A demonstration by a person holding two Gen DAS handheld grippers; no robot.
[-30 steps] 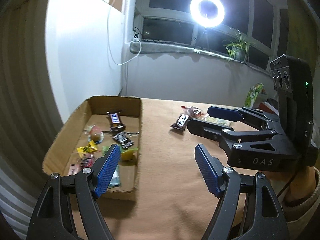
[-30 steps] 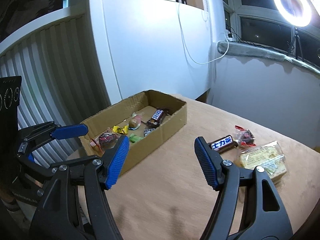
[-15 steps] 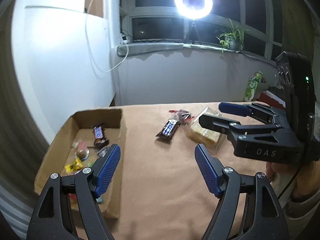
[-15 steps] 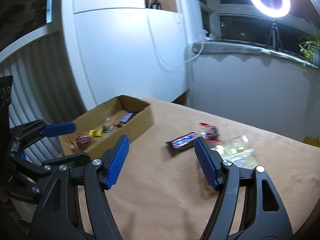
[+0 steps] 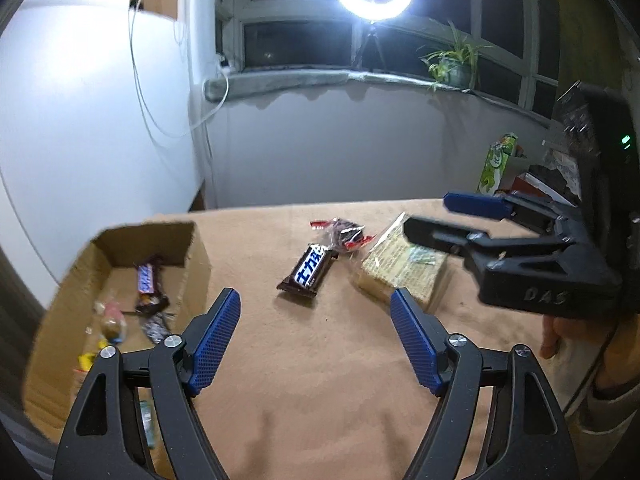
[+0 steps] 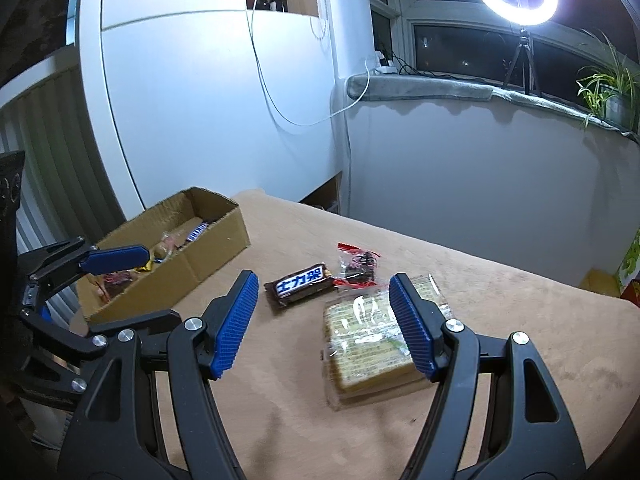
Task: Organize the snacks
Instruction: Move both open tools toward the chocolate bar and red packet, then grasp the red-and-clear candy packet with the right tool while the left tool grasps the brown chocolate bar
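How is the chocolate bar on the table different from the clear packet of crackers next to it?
The chocolate bar is slim with a dark wrapper and bold white-and-blue lettering; the cracker packet is a broad, thick block in clear wrap, its pale yellow contents showing. The bar lies nearer the cardboard box; the packet lies nearer the right gripper. Both lie flat on the tan tabletop, unheld.

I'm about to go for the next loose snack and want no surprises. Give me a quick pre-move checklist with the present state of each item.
1. Left tool empty, jaws apart: ok.
2. Right tool empty, jaws apart: ok.
3. Chocolate bar lies flat on the table, nothing on top: ok.
4. Cracker pack unobstructed: ok.
5. Box has room: ok.
6. Red-sealed candy clear of the bar: cannot tell.
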